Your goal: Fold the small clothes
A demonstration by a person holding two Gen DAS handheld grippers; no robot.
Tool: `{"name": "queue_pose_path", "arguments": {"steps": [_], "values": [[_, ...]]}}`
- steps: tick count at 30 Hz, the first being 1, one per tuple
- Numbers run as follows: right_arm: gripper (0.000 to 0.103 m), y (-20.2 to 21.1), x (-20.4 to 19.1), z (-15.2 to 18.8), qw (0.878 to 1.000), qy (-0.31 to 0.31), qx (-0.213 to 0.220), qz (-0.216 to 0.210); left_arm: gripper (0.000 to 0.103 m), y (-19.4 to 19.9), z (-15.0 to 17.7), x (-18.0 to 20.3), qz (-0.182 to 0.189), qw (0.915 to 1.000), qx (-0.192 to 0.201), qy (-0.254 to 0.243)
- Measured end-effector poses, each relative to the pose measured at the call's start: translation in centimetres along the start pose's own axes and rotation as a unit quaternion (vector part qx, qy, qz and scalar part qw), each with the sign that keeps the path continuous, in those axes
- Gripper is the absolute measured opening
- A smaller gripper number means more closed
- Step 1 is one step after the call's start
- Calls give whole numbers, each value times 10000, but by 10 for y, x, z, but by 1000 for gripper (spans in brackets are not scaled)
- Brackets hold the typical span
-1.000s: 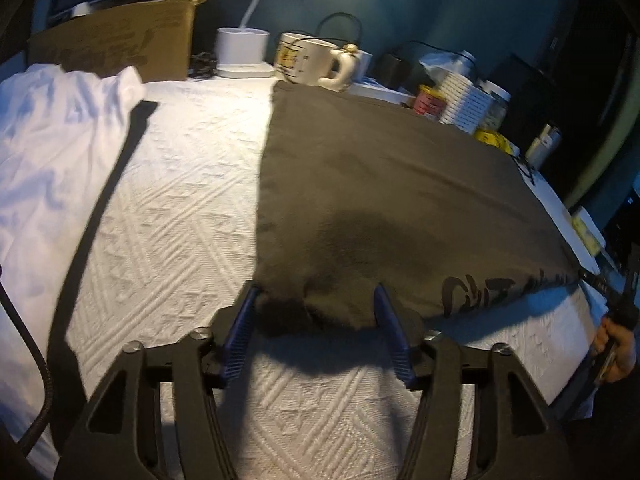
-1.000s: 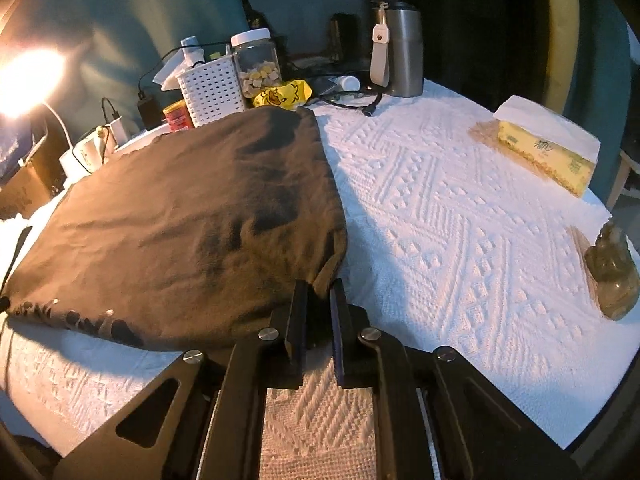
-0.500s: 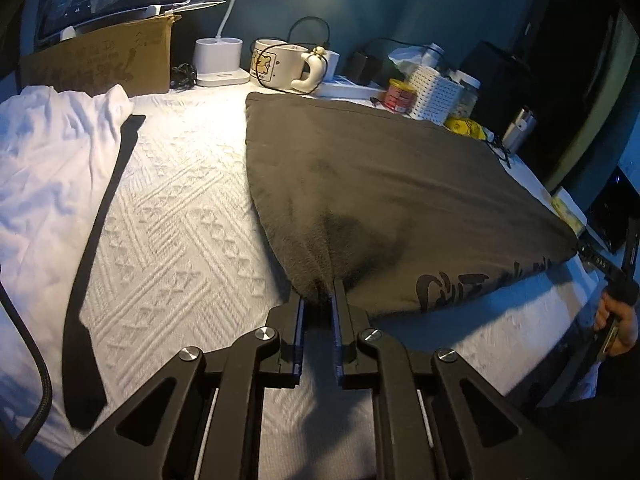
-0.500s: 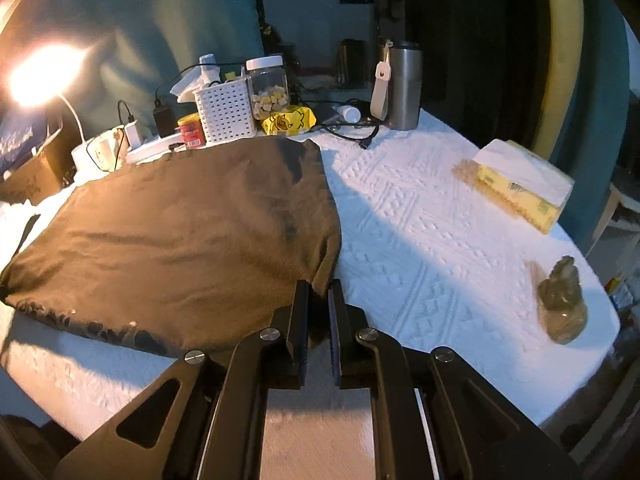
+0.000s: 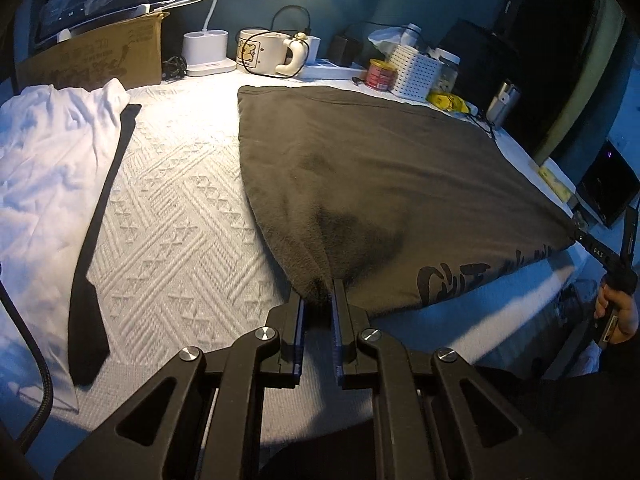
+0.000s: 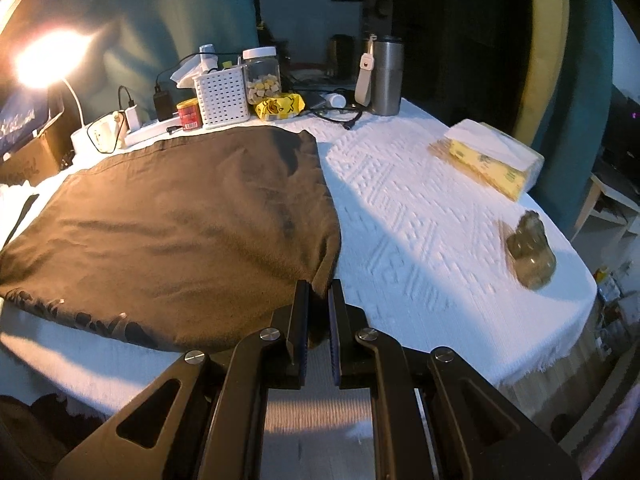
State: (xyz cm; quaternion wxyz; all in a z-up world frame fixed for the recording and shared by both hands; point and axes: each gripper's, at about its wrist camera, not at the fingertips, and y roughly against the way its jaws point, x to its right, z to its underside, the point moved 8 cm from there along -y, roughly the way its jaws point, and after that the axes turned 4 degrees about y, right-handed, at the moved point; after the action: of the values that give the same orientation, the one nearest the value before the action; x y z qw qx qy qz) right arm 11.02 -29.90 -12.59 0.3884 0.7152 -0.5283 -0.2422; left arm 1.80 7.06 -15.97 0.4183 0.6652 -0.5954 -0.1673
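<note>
A dark brown garment (image 5: 380,184) with black lettering along its near hem lies spread on the white textured tablecloth (image 5: 172,232). My left gripper (image 5: 318,292) is shut on its near left corner, which is lifted off the cloth. The right gripper (image 6: 318,292) is shut on the near right corner of the same brown garment (image 6: 180,232). In the left wrist view the right gripper (image 5: 576,232) shows far right, held by a hand (image 5: 618,312), pinching that other corner. The near hem hangs stretched between both grippers above the table.
A white garment (image 5: 44,160) and a black strap (image 5: 100,232) lie at the left. Along the back stand a cardboard box (image 5: 96,60), a lamp base (image 5: 206,52), a mug (image 5: 260,52), a white basket (image 6: 222,96), a jar (image 6: 262,76) and a steel tumbler (image 6: 386,76). A tissue pack (image 6: 488,156) and a small figurine (image 6: 530,248) sit right.
The left gripper's jaws closed onto the brown garment's near left corner. Both grippers then rose and drew back, lifting the near hem off the cloth.
</note>
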Motion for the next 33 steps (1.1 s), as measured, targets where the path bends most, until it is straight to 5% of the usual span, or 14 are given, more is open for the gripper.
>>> {"name": "queue_pose_path", "arguments": {"steps": [24, 31, 33], "values": [[10, 18, 6, 41, 9985, -527, 52, -112, 13, 9, 38, 2, -192, 9986, -388, -304], [11, 12, 11, 42, 9971, -732, -28, -181, 39, 20, 20, -6, -402, 9985, -181, -338], [17, 10, 12, 42, 9969, -769, -95, -160, 47, 25, 10, -9, -482, 9983, 1, -329]]}}
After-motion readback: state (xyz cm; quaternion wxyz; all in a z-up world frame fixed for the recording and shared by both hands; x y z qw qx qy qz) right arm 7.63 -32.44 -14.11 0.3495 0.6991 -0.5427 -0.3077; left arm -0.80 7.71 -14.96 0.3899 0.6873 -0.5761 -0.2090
